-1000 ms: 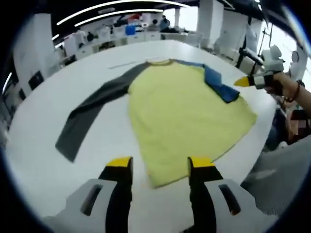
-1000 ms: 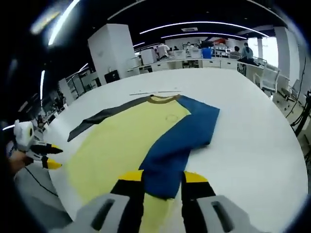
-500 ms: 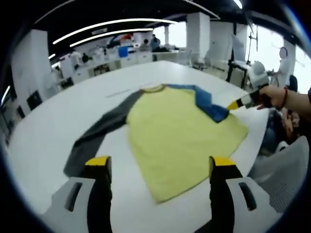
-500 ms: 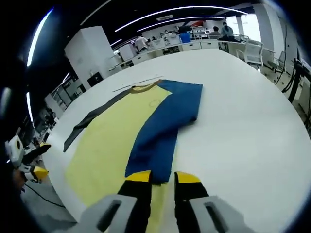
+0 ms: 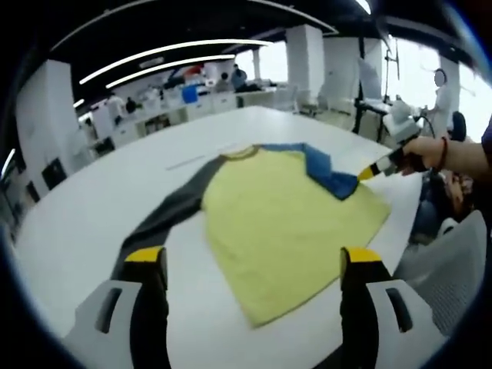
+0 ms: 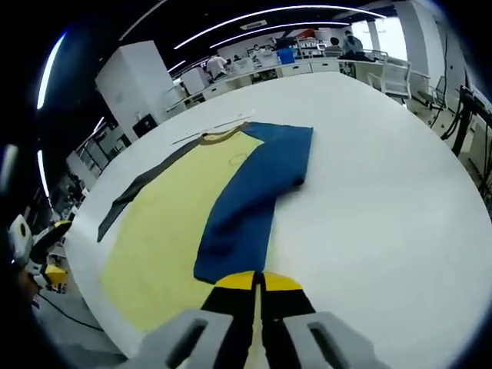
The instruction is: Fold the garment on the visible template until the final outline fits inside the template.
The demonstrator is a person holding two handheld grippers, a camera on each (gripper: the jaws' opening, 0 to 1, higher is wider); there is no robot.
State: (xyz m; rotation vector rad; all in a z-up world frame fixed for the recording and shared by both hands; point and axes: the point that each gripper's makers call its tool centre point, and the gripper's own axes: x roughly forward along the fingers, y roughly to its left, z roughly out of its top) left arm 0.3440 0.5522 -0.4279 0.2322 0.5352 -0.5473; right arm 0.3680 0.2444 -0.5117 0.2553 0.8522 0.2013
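Observation:
A yellow shirt [image 5: 288,223] lies flat on the white table [image 5: 77,207], collar [image 5: 241,152] at the far end. Its grey sleeve [image 5: 173,211] stretches out to the left. The blue sleeve [image 6: 257,188] is folded diagonally across the yellow body [image 6: 165,223]. My right gripper [image 6: 257,280] is shut on the blue sleeve's cuff at the near end; in the left gripper view the right gripper [image 5: 370,170] pinches that cuff [image 5: 342,184] from the right. My left gripper [image 5: 254,259] stands wide open above the shirt's hem, nothing between its jaws. The left gripper [image 6: 48,265] is low beside the table's edge.
A thin dark line [image 6: 223,126] marks the table just beyond the collar. The table's right half [image 6: 384,192] is bare white. A hand [image 5: 434,150] holds the right gripper past the table's edge. Desks, chairs and people stand far behind.
My right jaws have closed onto the blue sleeve's cuff. My left jaws have spread much wider and that view has pulled back a little from the hem.

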